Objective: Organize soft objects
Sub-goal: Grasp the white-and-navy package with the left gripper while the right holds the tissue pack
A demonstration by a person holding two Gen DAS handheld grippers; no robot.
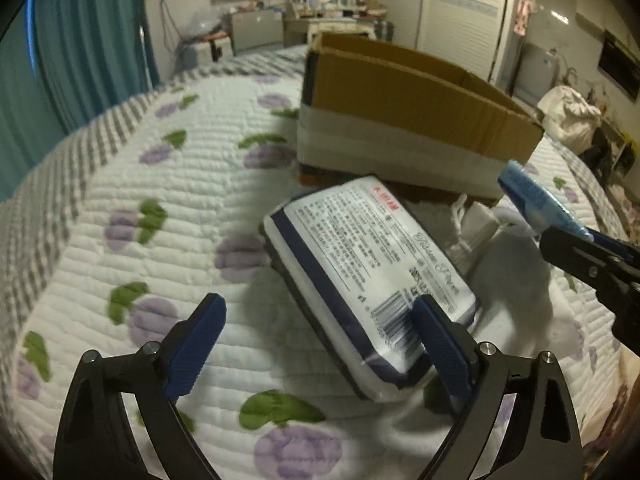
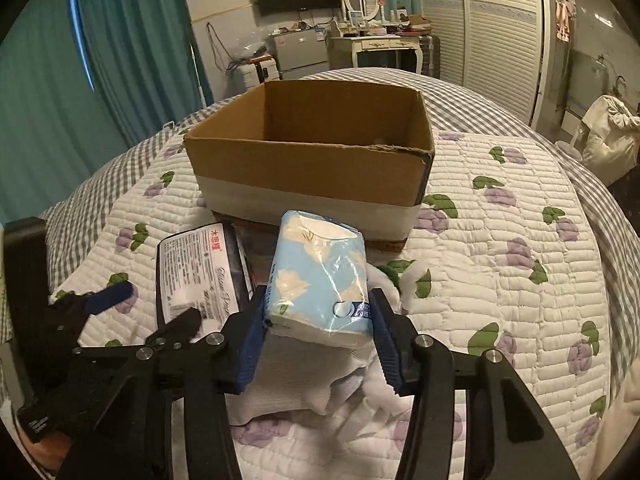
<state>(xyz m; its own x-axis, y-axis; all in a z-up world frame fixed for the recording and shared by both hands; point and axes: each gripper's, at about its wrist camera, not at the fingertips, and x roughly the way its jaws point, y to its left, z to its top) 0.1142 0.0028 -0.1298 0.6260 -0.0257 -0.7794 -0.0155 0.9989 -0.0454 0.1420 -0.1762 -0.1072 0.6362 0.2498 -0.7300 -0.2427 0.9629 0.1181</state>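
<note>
Two tissue packs, one cardboard box and one bundle of white cloth lie on the quilted bed; two hand-held grippers are at work.

In the right wrist view, the right hand-held gripper (image 2: 320,322) sits at lower centre of the frame, its blue pads pinching the light blue tissue pack (image 2: 320,280) from both sides. The pack stands tilted up out of the jaws, lifted above the white cloth (image 2: 304,380) crumpled beneath it. Directly behind the pack, in the upper middle of the frame, is the open cardboard box (image 2: 312,152), brown above with a white band around its base; no contents can be made out in the part of its inside that shows. The bed (image 2: 500,240) carries a white quilt with purple flowers and green leaves.

In the left wrist view, the left hand-held gripper (image 1: 316,344) is at the bottom of the frame with its jaws spread wide. The navy-and-white tissue pack (image 1: 372,268) lies flat on the quilt, label side up, in the middle of the frame; its near corner lies just behind the right-hand pad, though contact cannot be confirmed. The other pad is well apart from it, over bare quilt. That pack lies just in front of the box (image 1: 400,112), at left of the light blue pack (image 1: 536,196), which shows at the right edge of the frame.
</note>
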